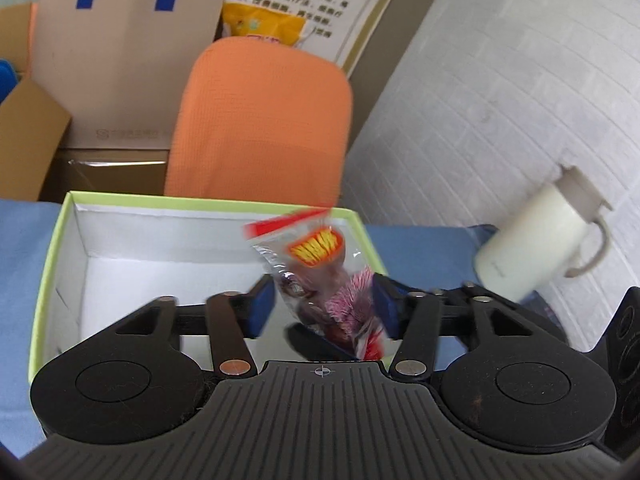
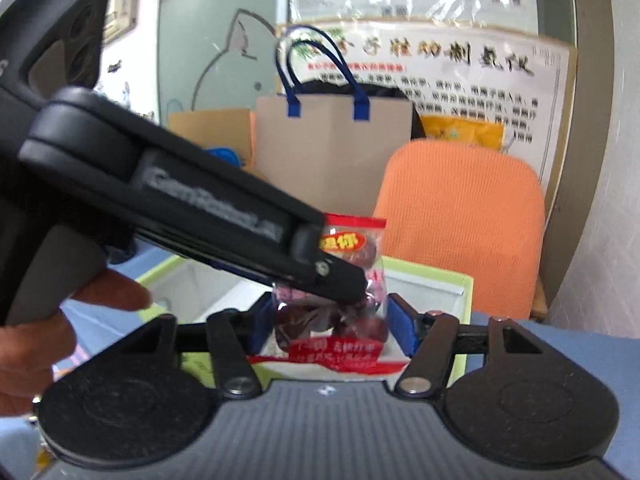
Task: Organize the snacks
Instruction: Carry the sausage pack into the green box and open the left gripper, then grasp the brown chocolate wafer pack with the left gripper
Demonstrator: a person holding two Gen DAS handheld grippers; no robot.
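1. Now you are holding the clear plastic snack packet [image 1: 320, 280], with its red sealed ends and dark red pieces inside, upright in the air just above the open cardboard box with the lime-green rim and white inside [image 1: 52, 260]; you are still to lower it in.
2. Your left gripper [image 1: 324, 304] is standing at a middling width, and its blue pads seem to be pressing on the packet's middle, so treat this as the carrying grip.
3. Your right gripper [image 2: 330, 316] is flanking the lower half of the packet. Whether its pads are touching the plastic cannot be told from these views, so you are better off not counting on it for support.
4. Nothing is lying inside the box as far as its floor shows, so be aiming for a corner or a wall. That way you are leaving room for later snacks.
5. Keep lowering until the bottom seal is nearing the floor of the box before you are opening either pair of jaws. A crinkly packet dropped from above the rim is likely to be tipping or bouncing.
6. Be minding the white lidded mug with a handle [image 1: 532, 240] standing to the right of the box, and the orange padded chair [image 1: 260, 120] behind the box.
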